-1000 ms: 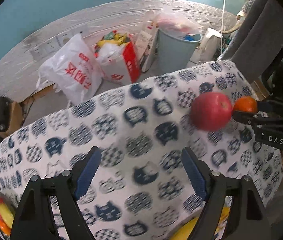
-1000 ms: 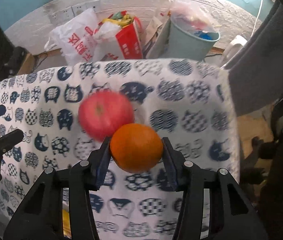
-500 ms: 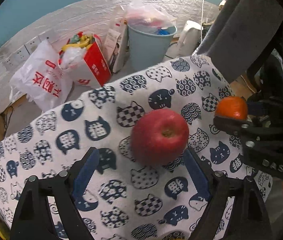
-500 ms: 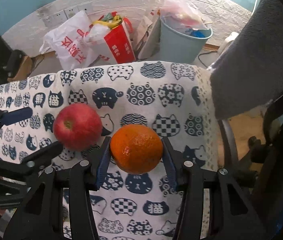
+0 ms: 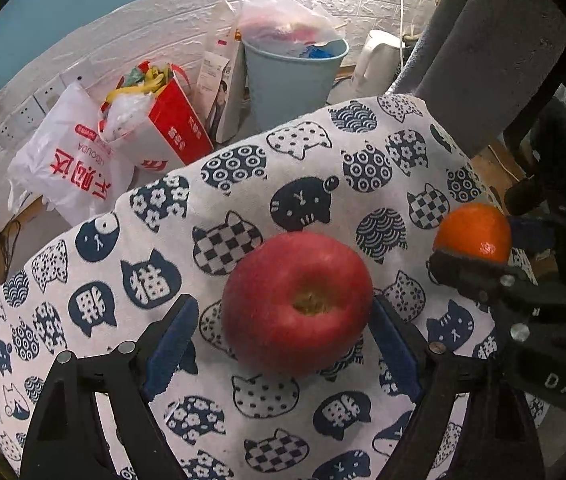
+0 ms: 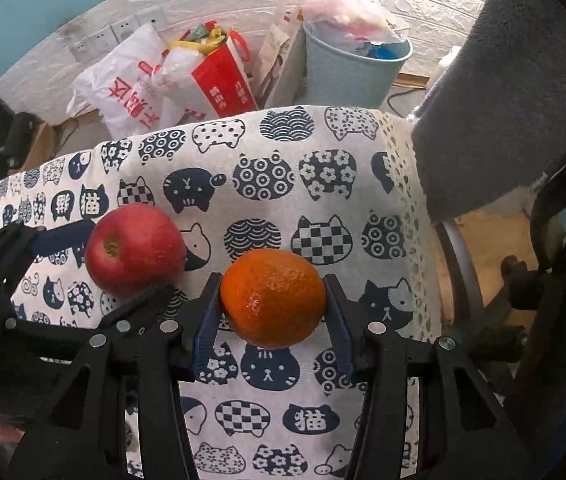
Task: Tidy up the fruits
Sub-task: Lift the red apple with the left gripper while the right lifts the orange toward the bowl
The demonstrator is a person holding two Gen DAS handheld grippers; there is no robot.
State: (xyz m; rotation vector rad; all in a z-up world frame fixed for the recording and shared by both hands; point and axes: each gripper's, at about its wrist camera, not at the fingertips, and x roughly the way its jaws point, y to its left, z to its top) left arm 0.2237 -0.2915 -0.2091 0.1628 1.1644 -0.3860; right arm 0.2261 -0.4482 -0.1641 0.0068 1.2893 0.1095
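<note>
A red apple [image 5: 297,300] rests on the cat-print tablecloth [image 5: 303,160], stem hollow facing the camera. My left gripper [image 5: 283,306] is open and straddles it: the right pad sits at the apple's edge, and the left pad [image 5: 171,340] stands clear of it. In the right wrist view the same apple [image 6: 135,250] lies at the left between those black fingers. My right gripper [image 6: 271,282] is shut on an orange [image 6: 273,298], held just above the cloth, right of the apple. From the left wrist view the orange [image 5: 473,232] shows at the right edge.
The table's far edge drops to a floor with a white plastic bag [image 5: 67,160], a red paper bag [image 5: 171,128], a pale blue bucket [image 5: 291,80] and a white kettle [image 5: 379,60]. A grey padded chair back [image 6: 523,100] stands at the table's right edge.
My left gripper travelled right across the cloth until the apple came between its fingers. The right gripper kept the orange and drifted slightly, ending close beside the left one.
</note>
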